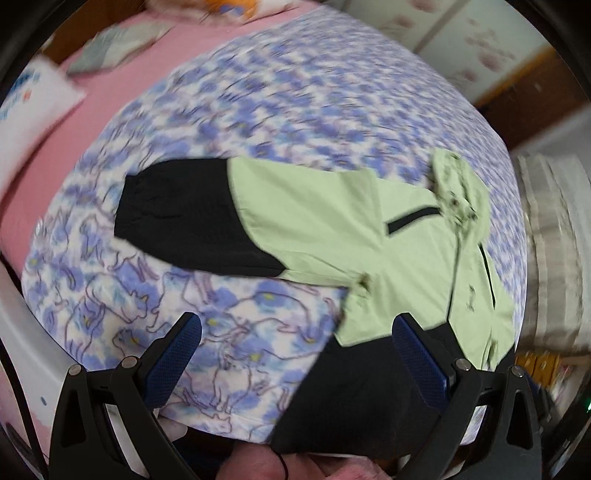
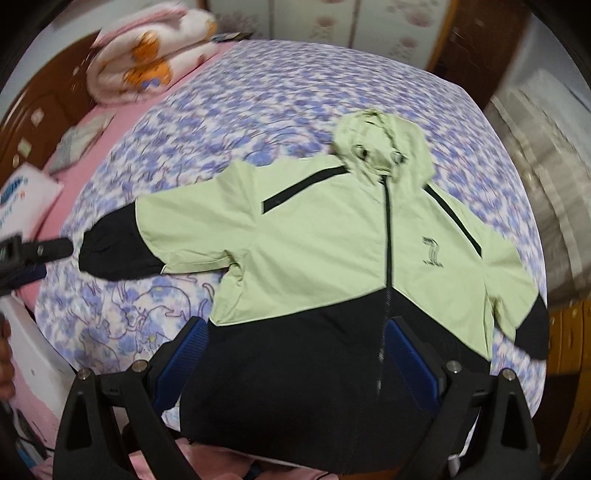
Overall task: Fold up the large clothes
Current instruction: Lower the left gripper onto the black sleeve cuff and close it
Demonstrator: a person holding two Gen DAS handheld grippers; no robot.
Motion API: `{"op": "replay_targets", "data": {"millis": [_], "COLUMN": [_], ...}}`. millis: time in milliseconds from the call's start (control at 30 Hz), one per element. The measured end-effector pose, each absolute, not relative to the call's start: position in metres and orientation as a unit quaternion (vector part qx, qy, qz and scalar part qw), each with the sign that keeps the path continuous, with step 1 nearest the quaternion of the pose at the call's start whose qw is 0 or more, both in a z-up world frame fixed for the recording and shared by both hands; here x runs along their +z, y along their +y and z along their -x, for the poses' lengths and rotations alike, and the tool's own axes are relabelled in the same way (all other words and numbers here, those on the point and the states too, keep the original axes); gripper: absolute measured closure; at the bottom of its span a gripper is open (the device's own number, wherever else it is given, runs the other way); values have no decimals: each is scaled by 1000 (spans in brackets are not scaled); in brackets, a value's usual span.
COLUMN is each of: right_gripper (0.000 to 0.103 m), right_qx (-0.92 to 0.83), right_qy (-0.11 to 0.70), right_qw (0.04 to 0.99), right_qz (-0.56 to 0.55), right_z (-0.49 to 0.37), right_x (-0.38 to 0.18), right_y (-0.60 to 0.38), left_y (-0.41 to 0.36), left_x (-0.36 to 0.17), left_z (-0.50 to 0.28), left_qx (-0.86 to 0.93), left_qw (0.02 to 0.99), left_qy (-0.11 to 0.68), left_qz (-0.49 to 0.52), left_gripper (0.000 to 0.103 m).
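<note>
A light green and black hooded jacket (image 2: 325, 243) lies spread face up on a bed, zipper shut, hood (image 2: 384, 147) at the far end, black hem nearest me. Its left sleeve with a black cuff (image 2: 110, 251) stretches out to the left. In the left wrist view the jacket (image 1: 332, 221) lies to the right, the black cuff (image 1: 173, 218) in the middle. My left gripper (image 1: 295, 332) is open above the bedspread beside the hem. My right gripper (image 2: 295, 332) is open above the black hem. Neither holds anything. The left gripper's tip (image 2: 55, 247) shows at the right view's left edge.
The bed has a purple flowered bedspread (image 2: 258, 110) over a pink sheet (image 1: 110, 92). A rolled pink and white blanket (image 2: 147, 55) and a white pillow (image 1: 33, 107) lie at the far left. A wooden headboard (image 2: 37, 107) and a wardrobe (image 2: 369, 22) stand behind.
</note>
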State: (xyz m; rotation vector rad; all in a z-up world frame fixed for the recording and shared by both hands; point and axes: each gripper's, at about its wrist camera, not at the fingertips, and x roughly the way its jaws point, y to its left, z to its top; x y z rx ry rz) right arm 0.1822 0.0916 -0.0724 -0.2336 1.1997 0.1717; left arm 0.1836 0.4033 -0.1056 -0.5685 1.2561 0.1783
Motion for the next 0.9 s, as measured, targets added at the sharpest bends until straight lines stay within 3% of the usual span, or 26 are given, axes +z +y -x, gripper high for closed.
{"op": "replay_targets", "data": {"millis": [533, 733, 900], "right_gripper": [9, 12, 16], "right_qx": [112, 113, 116], "right_qy": [569, 573, 571], "right_qw": [789, 783, 785], "right_qz": [204, 212, 211], "right_z": [-231, -239, -243], "right_x": [-216, -255, -275], "right_y": [181, 197, 203], "left_y": [574, 602, 611], "left_x": [-289, -328, -338], "left_z": [-168, -146, -149], "left_qx": [256, 294, 307], "left_qw": [683, 670, 685], "left_qy": [539, 503, 461], "left_qz": [422, 459, 473], "left_gripper": [4, 14, 15]}}
